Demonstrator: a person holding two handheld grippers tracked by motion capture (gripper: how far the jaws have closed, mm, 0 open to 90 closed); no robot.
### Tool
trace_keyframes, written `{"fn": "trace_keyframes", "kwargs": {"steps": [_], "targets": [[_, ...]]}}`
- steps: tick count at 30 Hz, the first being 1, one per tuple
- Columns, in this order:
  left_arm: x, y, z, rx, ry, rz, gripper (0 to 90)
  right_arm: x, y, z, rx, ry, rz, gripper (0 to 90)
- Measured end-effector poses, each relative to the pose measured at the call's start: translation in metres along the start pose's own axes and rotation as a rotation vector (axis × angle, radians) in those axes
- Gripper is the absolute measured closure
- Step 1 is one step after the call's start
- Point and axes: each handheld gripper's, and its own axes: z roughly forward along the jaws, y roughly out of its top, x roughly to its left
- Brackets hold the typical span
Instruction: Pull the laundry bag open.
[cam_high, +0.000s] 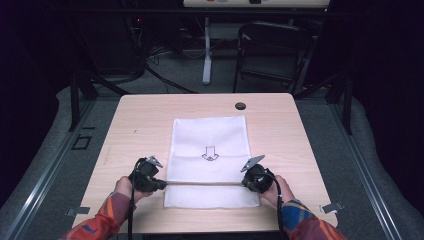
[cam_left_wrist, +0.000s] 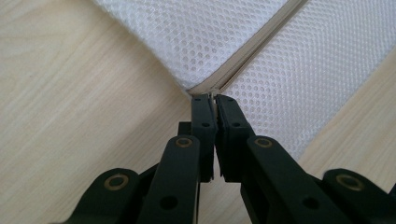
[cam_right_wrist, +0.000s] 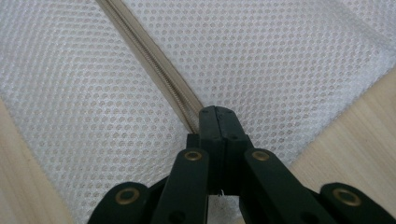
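1. Tongs first: the left tongs (cam_high: 161, 184) sit at the left end of the zipper (cam_high: 205, 184), the right tongs (cam_high: 245, 183) at its right end, each carried in one of the person's hands low in the high view.
2. Left tongs (cam_left_wrist: 215, 99): jaws drawn together on a small pale tab at the zipper (cam_left_wrist: 247, 56) end, at the edge of the bag; I judge this to be the pull or the end tape, too small to tell which.
3. Right tongs (cam_right_wrist: 217, 111): jaws pressed fully together on the zipper (cam_right_wrist: 154, 65) line, pinching the tape or the mesh at that point.
4. Worktop (cam_high: 140, 115): pale wood, carrying the work piece; a small dark round fitting (cam_high: 240, 106) sits near its far edge.
5. Mesh bag (cam_high: 210, 135): white, flat, centred on the worktop, printed with an arrow (cam_high: 210, 153); the zipper crosses it near the person's side.
6. Contents: the bag lies flat with no bulge; whether anything is inside cannot be told.
7. Progress, as a judgement: both ends are gripped and the zipper appears closed along its visible length, so the grasp is made and the sliding of the zipper is left to do.
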Motion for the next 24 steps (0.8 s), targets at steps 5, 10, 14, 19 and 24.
{"fn": "trace_keyframes", "kwargs": {"steps": [5,10,14,19,24], "targets": [[0.001,-0.002,-0.002,0.0,0.0,-0.011,86.9,-0.001,-0.001,0.0,-0.008,0.005,0.004,90.0],[0.001,-0.001,0.0,0.008,0.005,-0.01,86.8,0.0,0.0,0.0,0.0,0.003,0.004,90.0],[0.0,0.0,0.002,0.014,0.008,-0.002,86.2,-0.001,-0.001,0.0,-0.014,0.007,-0.015,90.0],[-0.001,0.001,0.002,0.01,0.006,0.002,72.9,0.002,0.002,-0.002,-0.005,-0.009,-0.04,82.7],[-0.003,0.002,-0.002,-0.007,0.033,-0.014,45.0,0.004,0.007,-0.013,-0.04,-0.014,-0.032,57.0]]}}
